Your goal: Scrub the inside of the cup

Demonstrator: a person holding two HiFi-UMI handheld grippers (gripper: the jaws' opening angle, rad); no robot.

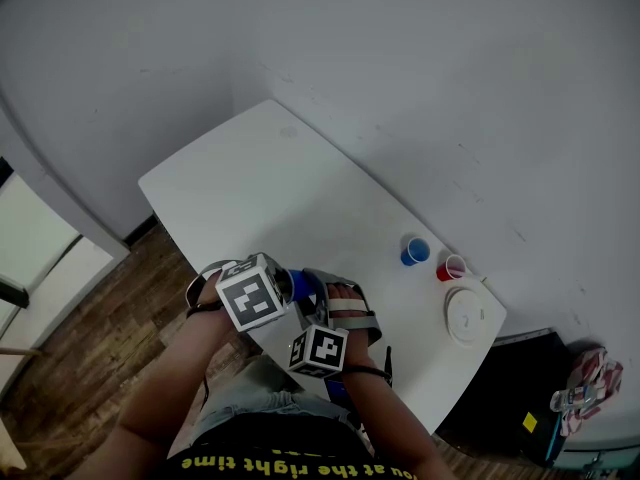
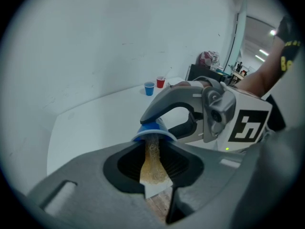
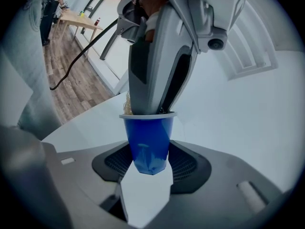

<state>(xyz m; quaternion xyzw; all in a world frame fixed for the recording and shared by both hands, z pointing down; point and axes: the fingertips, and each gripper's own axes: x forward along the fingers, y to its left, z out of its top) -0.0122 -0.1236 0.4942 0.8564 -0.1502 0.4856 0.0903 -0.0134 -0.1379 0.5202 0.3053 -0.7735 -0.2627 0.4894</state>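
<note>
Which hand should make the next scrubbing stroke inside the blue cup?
Left. The left tongs are clamped on the tan scouring sponge, whose end is at the mouth of the blue plastic cup. The right tongs grip that cup's body, so they are probably best kept steady.

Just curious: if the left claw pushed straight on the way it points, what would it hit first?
Likely the inside of the blue cup held by the right claw; the left claw's sponge pokes into its mouth.
</note>
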